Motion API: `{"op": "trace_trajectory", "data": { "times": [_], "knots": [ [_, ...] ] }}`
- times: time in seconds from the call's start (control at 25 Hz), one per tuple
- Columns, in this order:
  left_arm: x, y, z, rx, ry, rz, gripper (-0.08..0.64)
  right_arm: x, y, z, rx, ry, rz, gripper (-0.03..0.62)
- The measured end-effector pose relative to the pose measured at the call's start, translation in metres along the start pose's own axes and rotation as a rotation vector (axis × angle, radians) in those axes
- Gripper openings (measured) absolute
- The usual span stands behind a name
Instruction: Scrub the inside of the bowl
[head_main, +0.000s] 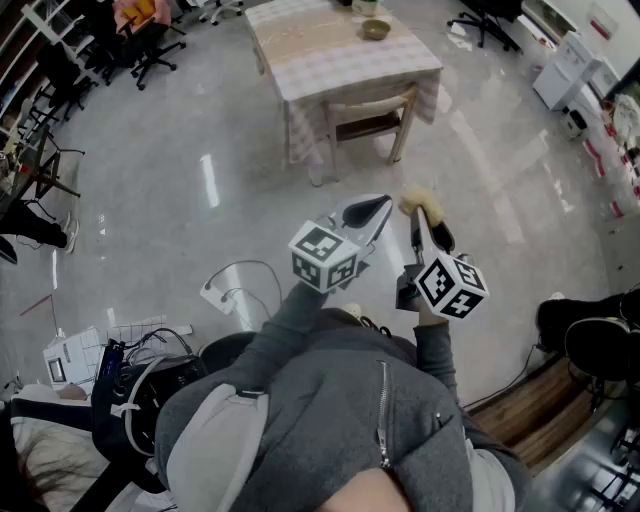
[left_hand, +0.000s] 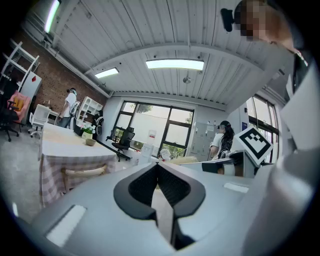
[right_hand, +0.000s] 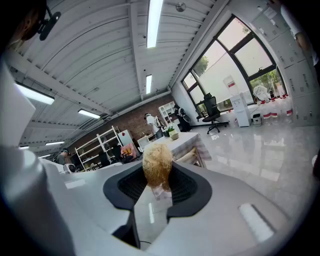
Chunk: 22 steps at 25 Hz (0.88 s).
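A person is standing on the glossy floor (head_main: 180, 170), holding the left gripper (head_main: 374, 212) with its jaws pressed together on nothing. The right gripper (head_main: 418, 216) is clamping a tan, fibrous scrubber (head_main: 420, 199). Far ahead, the bowl (head_main: 375, 30) is sitting on a checked-cloth table (head_main: 330, 60), well apart from both tools. Scrubbing is evidently not yet beginning, and the whole approach is still waiting.
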<state>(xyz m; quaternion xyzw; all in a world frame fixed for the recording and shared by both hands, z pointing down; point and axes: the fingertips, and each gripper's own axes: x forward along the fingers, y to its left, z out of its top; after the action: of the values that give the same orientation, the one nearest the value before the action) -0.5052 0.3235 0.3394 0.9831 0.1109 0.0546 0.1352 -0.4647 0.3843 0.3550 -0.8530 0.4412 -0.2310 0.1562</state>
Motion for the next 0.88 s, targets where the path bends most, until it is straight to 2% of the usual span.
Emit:
{"op": "trace_trajectory", "data": {
  "times": [0.36,0.68,0.88],
  "knots": [
    [-0.015,-0.001,-0.021,-0.041,0.033,0.002,0.011,-0.003,0.003,-0.022,0.030,0.036,-0.008,0.129],
    [-0.010,0.000,-0.026,-0.069,0.039,0.017,0.011,-0.003,-0.012,-0.015,0.011,0.032,-0.069,0.130],
    [0.005,0.009,-0.025,-0.065,0.038,0.030,0.011,0.016,-0.017,-0.011,-0.012,0.044,-0.045,0.132]
  ]
}}
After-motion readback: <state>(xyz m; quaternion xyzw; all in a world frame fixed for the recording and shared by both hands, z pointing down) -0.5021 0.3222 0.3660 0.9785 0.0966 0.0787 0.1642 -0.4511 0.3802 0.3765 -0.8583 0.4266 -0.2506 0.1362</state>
